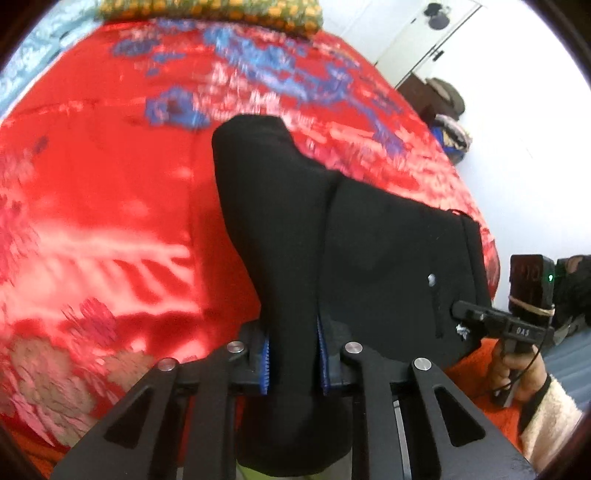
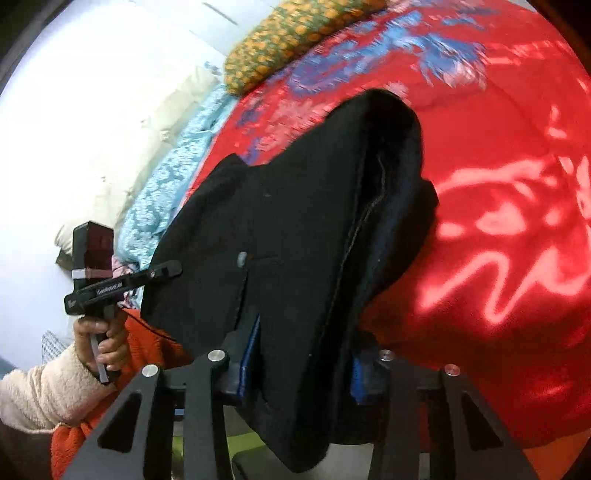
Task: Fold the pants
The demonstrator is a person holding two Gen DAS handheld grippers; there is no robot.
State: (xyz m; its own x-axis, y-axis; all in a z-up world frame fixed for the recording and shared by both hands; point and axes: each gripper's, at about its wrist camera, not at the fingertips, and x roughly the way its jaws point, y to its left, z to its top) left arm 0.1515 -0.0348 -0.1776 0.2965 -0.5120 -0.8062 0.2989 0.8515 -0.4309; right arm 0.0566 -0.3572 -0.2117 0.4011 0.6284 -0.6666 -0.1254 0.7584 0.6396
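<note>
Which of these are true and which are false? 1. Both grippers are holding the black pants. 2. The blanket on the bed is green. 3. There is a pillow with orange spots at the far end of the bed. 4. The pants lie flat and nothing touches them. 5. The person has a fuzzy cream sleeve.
1. True. The left gripper and the right gripper each have the black pants pinched between their pads.
2. False. The blanket is red with blue and pink patterns.
3. True. The pillow is green with orange spots.
4. False. The pants are bunched and held by both grippers.
5. True. The cream sleeve shows at the wrist.
</note>
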